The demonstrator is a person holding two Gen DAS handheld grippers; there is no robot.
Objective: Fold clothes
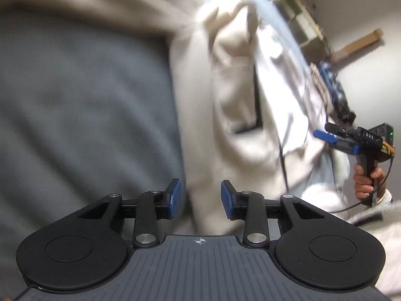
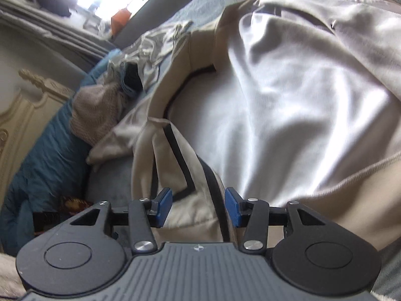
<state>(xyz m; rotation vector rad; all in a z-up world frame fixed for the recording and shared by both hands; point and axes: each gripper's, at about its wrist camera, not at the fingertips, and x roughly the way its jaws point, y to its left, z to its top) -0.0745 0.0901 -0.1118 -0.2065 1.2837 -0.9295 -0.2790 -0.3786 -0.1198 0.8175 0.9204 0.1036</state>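
Lying on a grey blanket (image 1: 82, 105) is a beige jacket (image 1: 225, 95) with a shiny white lining (image 2: 288, 105) and a black trim (image 2: 179, 150); it is crumpled, partly opened. The left gripper (image 1: 200, 199) has its blue pads wide apart, with beige cloth between them but not pinched. The right gripper (image 2: 198, 207) is also spread open, over the trimmed edge of the jacket. A hand (image 1: 367, 181) holds its handle. A pile of other clothes (image 2: 105, 110) lies near.
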